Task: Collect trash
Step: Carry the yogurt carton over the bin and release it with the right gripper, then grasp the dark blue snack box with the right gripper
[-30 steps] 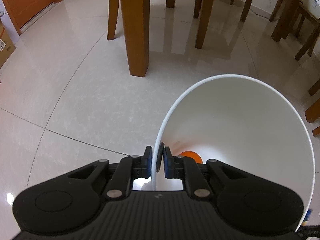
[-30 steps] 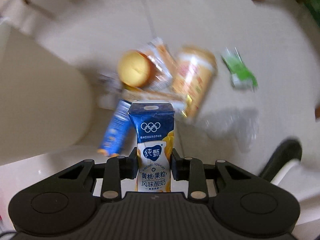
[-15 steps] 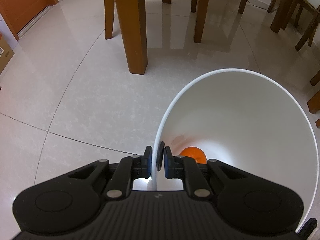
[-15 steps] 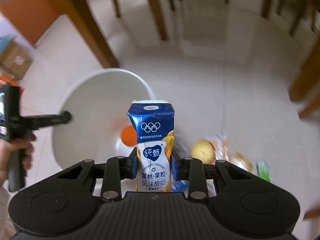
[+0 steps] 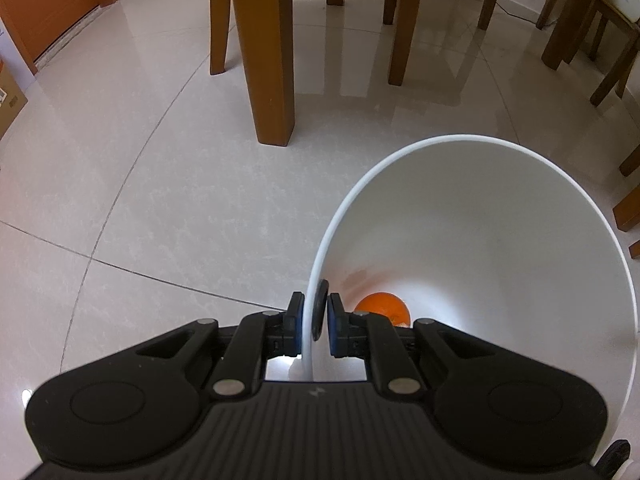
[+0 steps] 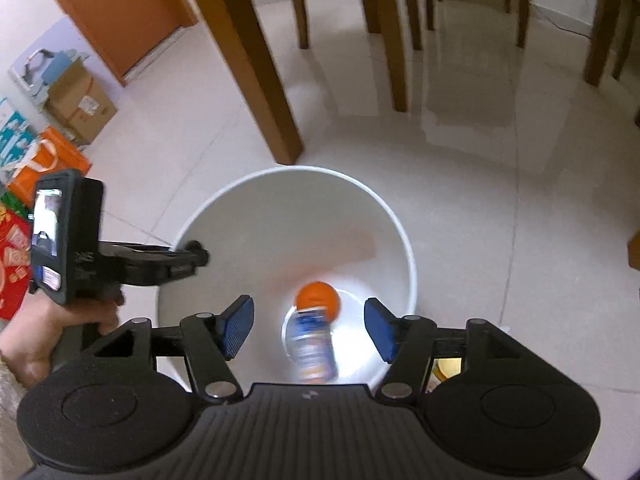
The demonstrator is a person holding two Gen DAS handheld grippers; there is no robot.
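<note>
Yoghurt carton (image 6: pixel 311 343), blue and white with orange print, lies blurred inside the white bin (image 6: pixel 400 236), low down near the bottom and touching or just in front of an orange ball (image 6: pixel 318 299); whether it rests on the bottom cannot be told from the blur; the right tongs (image 6: pixel 310 326) are spread wide above the bin's mouth, their blue pads (image 6: pixel 236 328) well apart on either side of the carton and touching nothing; the left tongs (image 5: pixel 312 320) are pinched narrow on the bin's rim, one pad outside the wall and one inside, and in the right wrist view they (image 6: pixel 192 250) reach the rim from the left, held by a person's hand (image 6: pixel 60 328) around the black grip; from the left wrist view the bin (image 5: pixel 520 220) shows its pale inner wall with the orange ball (image 5: pixel 382 308) at the bottom, the carton out of sight there; the bin stands on a glossy tiled floor (image 5: pixel 160 200) near a wooden table leg (image 5: pixel 268 60), with chair legs (image 5: pixel 404 28) further back; cardboard boxes (image 6: pixel 80 100) and an orange bag (image 6: pixel 44 164) sit along the left edge by an orange door (image 6: pixel 120 8).
</note>
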